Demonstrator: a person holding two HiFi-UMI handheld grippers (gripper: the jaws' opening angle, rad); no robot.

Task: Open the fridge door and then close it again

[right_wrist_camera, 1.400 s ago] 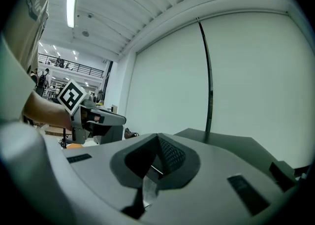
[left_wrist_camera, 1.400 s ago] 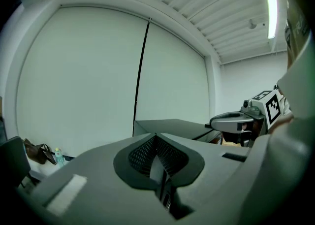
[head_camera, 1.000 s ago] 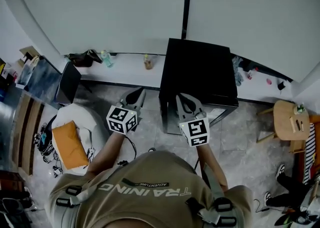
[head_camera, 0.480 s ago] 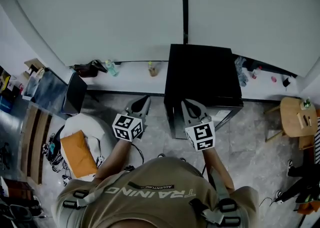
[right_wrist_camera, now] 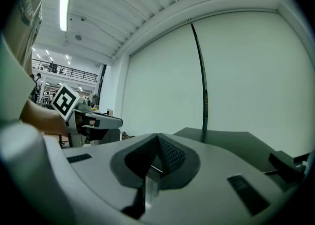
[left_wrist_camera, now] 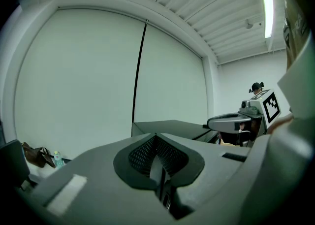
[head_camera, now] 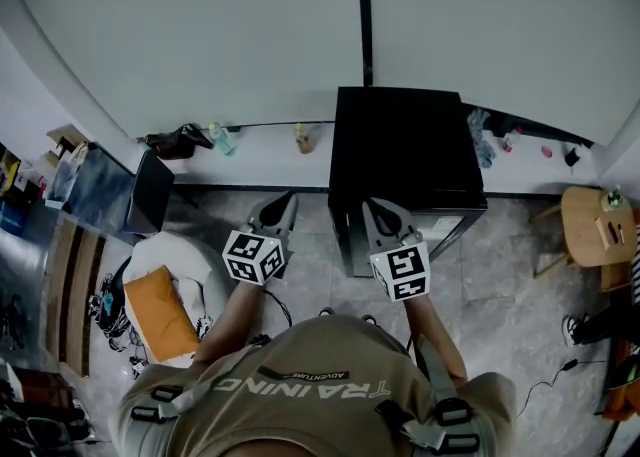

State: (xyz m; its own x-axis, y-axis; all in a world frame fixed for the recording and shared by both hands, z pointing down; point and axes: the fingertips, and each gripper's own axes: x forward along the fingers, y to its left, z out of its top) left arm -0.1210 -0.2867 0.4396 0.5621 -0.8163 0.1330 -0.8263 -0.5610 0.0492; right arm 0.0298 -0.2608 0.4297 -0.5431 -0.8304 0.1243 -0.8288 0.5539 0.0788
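Note:
A black mini fridge (head_camera: 405,150) stands against the pale wall, seen from above. Only a strip of its front (head_camera: 440,230) shows, and I cannot tell whether the door is ajar. My left gripper (head_camera: 281,204) hovers over the floor just left of the fridge, jaws shut on nothing. My right gripper (head_camera: 377,209) hangs above the fridge's front edge, also shut and empty. In the left gripper view the shut gripper (left_wrist_camera: 156,137) points at the fridge top (left_wrist_camera: 172,124). The right gripper view shows its own gripper (right_wrist_camera: 158,138) closed, with the fridge top (right_wrist_camera: 231,139) behind.
A white ledge (head_camera: 260,160) runs along the wall with small bottles and a black bag (head_camera: 172,141). A white beanbag with an orange cushion (head_camera: 160,300) lies at the left. A round wooden stool (head_camera: 590,227) stands at the right. Cables trail on the grey floor.
The head view has shifted a little, so the fridge and both grippers sit slightly further right. Both grippers stay shut, side by side before the fridge.

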